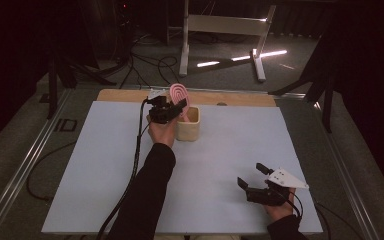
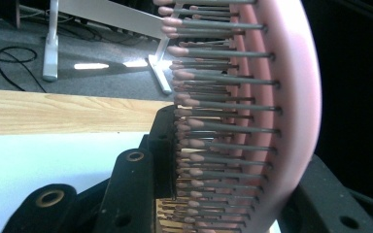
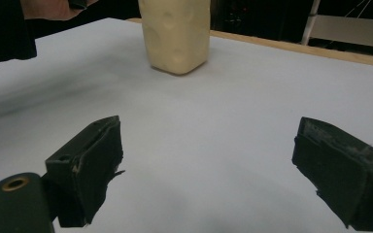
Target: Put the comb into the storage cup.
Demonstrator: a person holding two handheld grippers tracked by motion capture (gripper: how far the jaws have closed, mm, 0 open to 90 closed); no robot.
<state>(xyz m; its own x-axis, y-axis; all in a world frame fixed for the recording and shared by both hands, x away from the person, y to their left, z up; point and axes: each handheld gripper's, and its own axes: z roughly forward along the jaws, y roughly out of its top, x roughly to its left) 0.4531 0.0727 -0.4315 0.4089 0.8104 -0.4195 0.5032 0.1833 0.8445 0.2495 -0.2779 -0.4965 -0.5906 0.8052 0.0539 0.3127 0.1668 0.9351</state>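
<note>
Pink hairbrush (image 2: 272,121) clenched in left tongs (image 1: 172,107), right tongs (image 3: 213,174) released, no legible writing.

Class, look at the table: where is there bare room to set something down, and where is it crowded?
The white sheet is bare between the cream holder and the right gripper, and along both side edges. It is crowded at the holder, where the left gripper clamps the pink brush.

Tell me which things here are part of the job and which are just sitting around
Part of the job:
- pink hairbrush, clamped in the left gripper
- cream holder, which the brush stands over

Just around:
- right gripper, open and holding nothing, low over the white table mat
- white frame on the floor behind the table
- floor cables
</note>
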